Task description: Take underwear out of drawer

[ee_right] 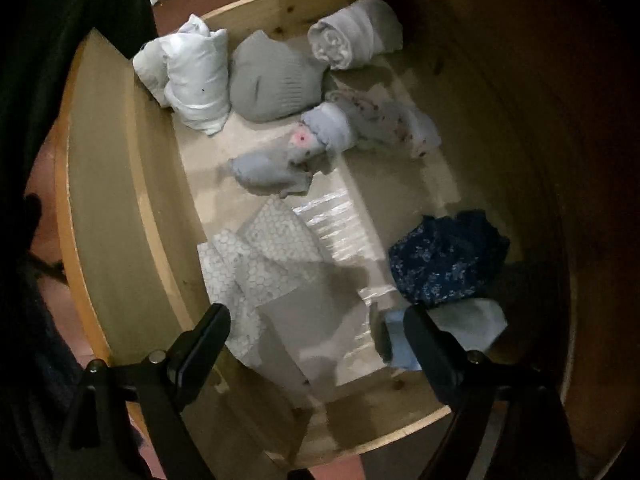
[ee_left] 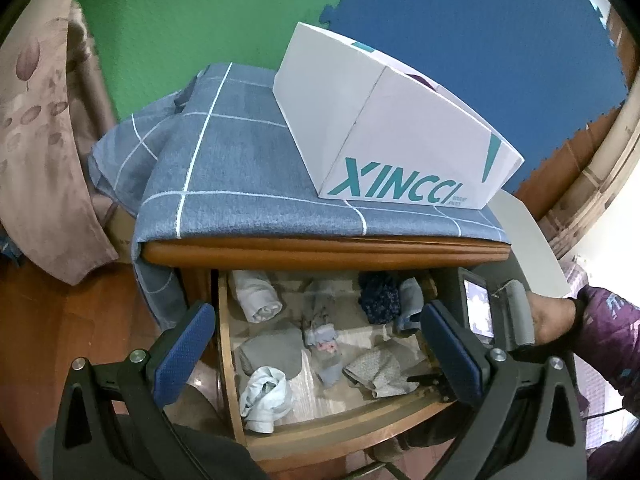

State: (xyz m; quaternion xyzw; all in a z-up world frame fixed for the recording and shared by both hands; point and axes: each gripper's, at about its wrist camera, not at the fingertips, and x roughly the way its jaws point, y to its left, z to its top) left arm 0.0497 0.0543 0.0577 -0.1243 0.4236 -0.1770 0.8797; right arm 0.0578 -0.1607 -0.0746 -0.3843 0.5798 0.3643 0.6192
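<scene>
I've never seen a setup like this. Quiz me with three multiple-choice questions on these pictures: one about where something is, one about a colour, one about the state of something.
1. Where is the white box?
A. inside the drawer
B. on the checked cloth above the drawer
C. on the floor

2. What colour is the flowered garment at the drawer's back?
A. dark blue
B. red
C. yellow

3. How is the right tool?
A. shut on a garment
B. open, holding nothing
C. out of view

Answers:
1 B, the box sits on the cloth.
2 A, dark blue with pale flowers.
3 B, its jaws stand wide apart above the drawer floor.
</scene>
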